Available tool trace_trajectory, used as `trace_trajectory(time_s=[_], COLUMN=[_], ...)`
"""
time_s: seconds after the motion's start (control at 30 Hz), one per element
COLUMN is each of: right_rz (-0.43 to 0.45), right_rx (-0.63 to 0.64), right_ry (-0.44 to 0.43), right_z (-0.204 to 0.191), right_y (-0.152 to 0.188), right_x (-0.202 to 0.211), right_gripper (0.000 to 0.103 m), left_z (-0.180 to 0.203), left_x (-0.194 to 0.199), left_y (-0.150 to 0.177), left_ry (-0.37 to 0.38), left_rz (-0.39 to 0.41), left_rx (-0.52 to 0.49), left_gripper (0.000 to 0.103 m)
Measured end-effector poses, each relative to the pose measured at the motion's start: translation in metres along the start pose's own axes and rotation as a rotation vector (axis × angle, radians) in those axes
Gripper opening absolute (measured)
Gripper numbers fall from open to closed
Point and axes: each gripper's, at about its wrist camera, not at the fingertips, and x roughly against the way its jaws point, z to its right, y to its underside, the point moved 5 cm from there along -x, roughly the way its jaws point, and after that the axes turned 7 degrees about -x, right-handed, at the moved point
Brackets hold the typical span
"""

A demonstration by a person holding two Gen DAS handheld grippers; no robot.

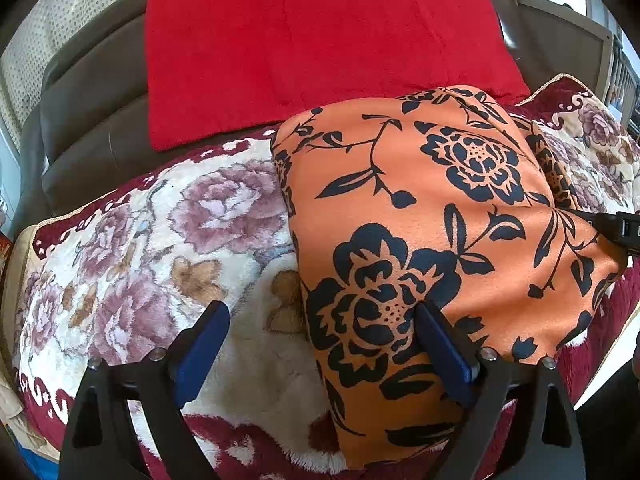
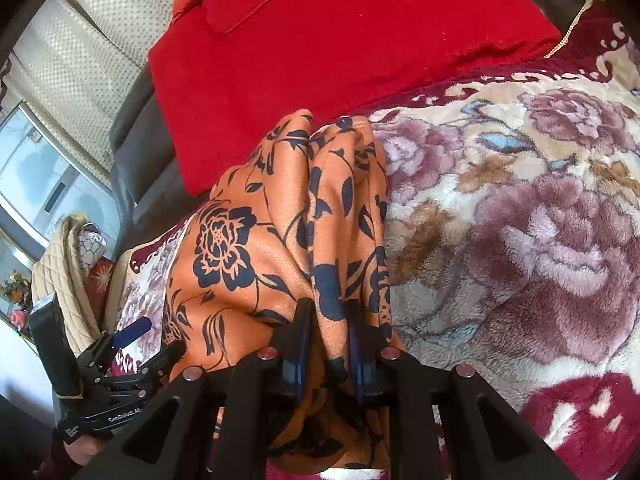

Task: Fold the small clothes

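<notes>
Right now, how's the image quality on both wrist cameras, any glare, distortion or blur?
Left wrist view: heavy fisheye bending with dark corners; the orange floral cloth is sharp and evenly lit, the window washed out. Right wrist view: same bending, bright glare at the window, the cloth between the right gripper shaded.

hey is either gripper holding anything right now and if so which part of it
The right gripper is shut on the orange floral cloth, pinching a bunched fold at its near edge. The left gripper is open and holds nothing.
</notes>
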Motion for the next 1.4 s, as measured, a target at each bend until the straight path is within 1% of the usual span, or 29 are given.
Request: trace_trajectory(time_s=[0.2, 0.3, 0.33, 0.37, 0.4, 0.47, 0.5, 0.53, 0.57, 0.6, 0.63, 0.73, 0.77, 0.8, 0.83, 0.87, 0.93, 0.97, 1.03, 1.13, 1.2, 1.27, 1.33, 1.4], right_rz=[-0.003, -0.017, -0.008, 0.014, 0.053, 0.107, 0.127, 0.129, 0.122, 0.117, 0.11, 0.046, 0.021, -0.017, -0.061, -0.091, -0.078, -0.08, -0.06, -0.027, -0.004, 0.027, 0.03, 0.02], right_rx=[-0.006, -0.014, -0.01, -0.001, 0.014, 0.02, 0.017, 0.021, 0.032, 0.05, 0.071, 0.087, 0.082, 0.069, 0.045, 0.009, -0.064, -0.098, -0.101, -0.04, -0.021, -0.001, 0.012, -0.001], right_ry=[0.004, -0.001, 0.0, 0.001, -0.006, -0.051, -0.088, -0.106, -0.113, -0.109, -0.101, -0.079, -0.06, -0.016, 0.061, 0.069, -0.014, -0.039, -0.05, -0.044, -0.081, -0.103, -0.095, -0.08], right_z=[-0.003, -0.005, -0.007, -0.009, -0.013, -0.022, -0.028, -0.034, -0.041, -0.049, -0.058, -0.07, -0.069, -0.063, -0.05, -0.037, -0.025, -0.023, -0.025, -0.037, -0.045, -0.051, -0.052, -0.042], right_y=[0.0, -0.004, -0.007, -0.011, -0.017, -0.03, -0.04, -0.047, -0.055, -0.062, -0.07, -0.086, -0.089, -0.092, -0.094, -0.094, -0.1, -0.1, -0.096, -0.083, -0.068, -0.053, -0.034, -0.013], right_x=[0.002, 0.012, 0.016, 0.022, 0.032, 0.045, 0.049, 0.048, 0.044, 0.038, 0.029, -0.008, -0.021, -0.038, -0.061, -0.078, -0.078, -0.073, -0.061, -0.035, -0.012, 0.008, 0.019, 0.023], right_gripper=[0.021, 0.021, 0.021, 0.021, 0.022, 0.022, 0.022, 0.022, 0.022, 0.022, 0.022, 0.022, 0.022, 0.022, 0.019, 0.017, 0.015, 0.015, 0.015, 0.02, 0.021, 0.021, 0.021, 0.021], left_z=[0.0, -0.003, -0.008, -0.012, -0.016, -0.029, -0.033, -0.038, -0.041, -0.042, -0.043, -0.041, -0.04, -0.038, -0.037, -0.035, -0.034, -0.035, -0.036, -0.036, -0.035, -0.035, -0.035, -0.032], left_x=[-0.002, 0.0, 0.003, 0.006, 0.01, 0.018, 0.02, 0.019, 0.015, 0.011, 0.003, -0.024, -0.033, -0.041, -0.046, -0.049, -0.05, -0.048, -0.043, -0.031, -0.02, -0.014, -0.005, 0.003], left_y=[0.0, -0.006, -0.011, -0.016, -0.021, -0.037, -0.043, -0.051, -0.057, -0.058, -0.061, -0.063, -0.063, -0.061, -0.061, -0.06, -0.059, -0.059, -0.058, -0.054, -0.046, -0.039, -0.03, -0.023], left_ry=[0.009, 0.038, 0.047, 0.04, 0.029, 0.001, -0.006, -0.015, -0.027, -0.029, -0.038, -0.045, -0.054, -0.058, -0.056, -0.053, -0.058, -0.054, -0.053, -0.056, -0.032, -0.019, -0.032, -0.051], left_rz=[-0.013, -0.045, -0.057, -0.054, -0.045, -0.005, 0.007, 0.017, 0.013, -0.037, -0.053, -0.108, -0.126, -0.133, -0.132, -0.126, -0.123, -0.127, -0.132, -0.125, -0.122, -0.137, -0.136, -0.121], left_rx=[-0.004, -0.021, -0.029, -0.031, -0.03, -0.025, -0.021, -0.017, -0.017, 0.004, 0.002, -0.014, -0.019, -0.025, -0.032, -0.041, -0.043, -0.036, -0.034, -0.038, -0.025, 0.003, 0.033, 0.037], left_gripper=[0.095, 0.095, 0.095, 0.095, 0.095, 0.095, 0.095, 0.095, 0.095, 0.095, 0.094, 0.095, 0.095, 0.095, 0.095, 0.095, 0.095, 0.095, 0.095, 0.095, 0.095, 0.095, 0.095, 0.095])
